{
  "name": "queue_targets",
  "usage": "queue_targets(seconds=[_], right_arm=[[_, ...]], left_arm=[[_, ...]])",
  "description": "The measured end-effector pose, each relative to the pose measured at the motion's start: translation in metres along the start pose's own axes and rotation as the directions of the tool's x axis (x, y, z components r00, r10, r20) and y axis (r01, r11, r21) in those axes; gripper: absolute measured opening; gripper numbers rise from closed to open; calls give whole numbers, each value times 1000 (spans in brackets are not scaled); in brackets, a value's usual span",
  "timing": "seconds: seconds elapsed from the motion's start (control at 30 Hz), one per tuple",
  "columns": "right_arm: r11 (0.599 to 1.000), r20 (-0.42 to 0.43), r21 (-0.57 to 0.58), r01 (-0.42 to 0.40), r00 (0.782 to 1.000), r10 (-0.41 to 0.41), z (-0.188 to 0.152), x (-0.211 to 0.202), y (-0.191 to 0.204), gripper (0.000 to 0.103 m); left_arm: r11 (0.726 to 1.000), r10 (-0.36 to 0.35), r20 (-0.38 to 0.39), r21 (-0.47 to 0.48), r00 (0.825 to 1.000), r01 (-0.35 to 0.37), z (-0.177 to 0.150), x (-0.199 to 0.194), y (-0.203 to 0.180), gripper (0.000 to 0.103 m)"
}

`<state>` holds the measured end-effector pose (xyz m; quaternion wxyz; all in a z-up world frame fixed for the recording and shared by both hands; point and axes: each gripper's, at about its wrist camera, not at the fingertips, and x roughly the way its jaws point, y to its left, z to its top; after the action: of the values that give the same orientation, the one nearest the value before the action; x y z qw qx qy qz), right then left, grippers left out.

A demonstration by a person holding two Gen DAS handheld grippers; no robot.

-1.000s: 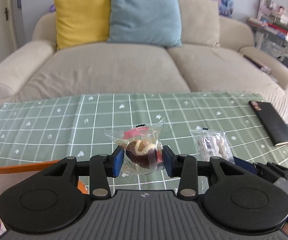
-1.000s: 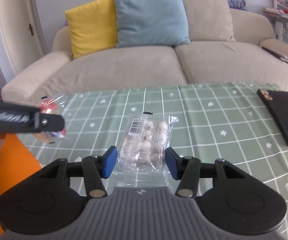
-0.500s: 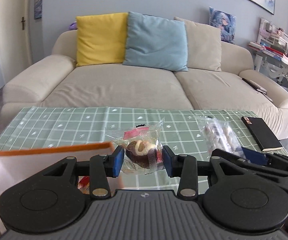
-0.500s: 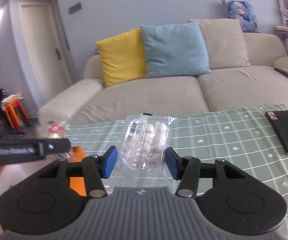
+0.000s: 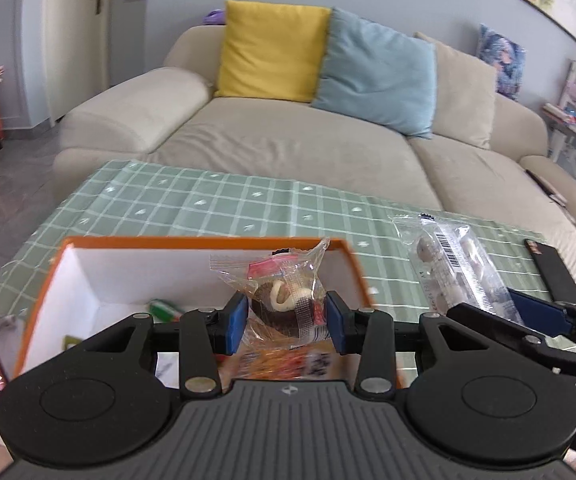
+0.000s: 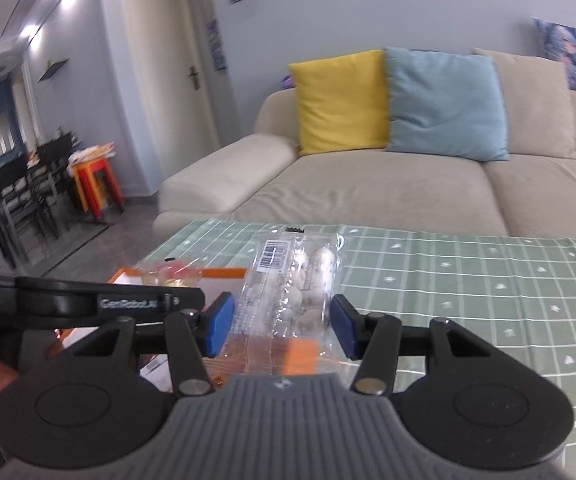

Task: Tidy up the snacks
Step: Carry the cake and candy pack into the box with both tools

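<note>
- The chocolate snack packet (image 5: 283, 300) is a small clear wrapper, crinkled, with a dark brown round treat inside topped by a pale cream swirl; a red-pink label sits near its upper edge and its top corners flare out above the fingers.
- The left gripper (image 5: 286, 322) pinches this packet between its two blue pads, one on each side of the dark treat, so the wrapper bulges up and forward past the fingertips.
- The packet hangs over the open orange box (image 5: 207, 242), whose walls are white inside; a green-wrapped item and other colourful wrappers lie on the box floor, partly hidden by the gripper.
- The bag of pale round candies (image 6: 292, 292) is a longer clear sleeve with a barcode sticker near its top and off-white balls stacked in rows.
- The right gripper (image 6: 279, 326) clamps the lower part of this bag between its blue pads; most of the bag stands upright above the fingers, leaning slightly away.
- In the left wrist view that bag (image 5: 454, 268) is held just to the right of the box, above the green checked tablecloth (image 5: 215, 204).
- A black notebook (image 5: 554, 270) lies on the cloth at the far right, well apart from the box.
- A beige sofa (image 5: 288, 148) stands behind the table.
</note>
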<state>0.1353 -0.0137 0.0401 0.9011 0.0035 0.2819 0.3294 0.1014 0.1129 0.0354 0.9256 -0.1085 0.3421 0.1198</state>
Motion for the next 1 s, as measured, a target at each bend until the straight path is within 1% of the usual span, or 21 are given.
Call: queue_targets(seconds=[0.13,0.23,0.37,0.43,0.57,0.7,0.83,0.9,1.0], right_arm=[[999,-36,-44,-18,999,16,2,13,27,51],[997,-74,-70,-17,997,12,2,28,42,51],[995,-123,-102,-20,992,7,2,51,54,51],[992,-154,-125,-10,988,-9,2,64,60,51],[990,-216,-143,9,976,-40,1,91,61,51],[983,-255,-179,29,964,-75,-5,111,63,51],[981,-300,-192,40,949,-97,-11,128,63,51],[978,-311,-206,47,944,-111,-13,133,63,51],[970,-318,-236,52,939,-128,-15,141,65,51]], left_arm=[[999,30,-15,-20,999,-30,-4,4,23,46],[998,43,-39,-43,998,-45,-8,9,39,46],[996,68,-85,-58,994,-73,-13,22,57,46],[994,85,-103,-58,991,-92,-15,30,63,46],[993,87,-138,-65,987,-97,-20,43,73,46],[992,109,-167,-51,980,-119,-23,56,77,46],[990,116,-199,-54,973,-129,-26,67,80,46],[988,129,-211,-58,969,-144,-27,70,82,46],[984,160,-239,-39,958,-174,-26,76,82,47]])
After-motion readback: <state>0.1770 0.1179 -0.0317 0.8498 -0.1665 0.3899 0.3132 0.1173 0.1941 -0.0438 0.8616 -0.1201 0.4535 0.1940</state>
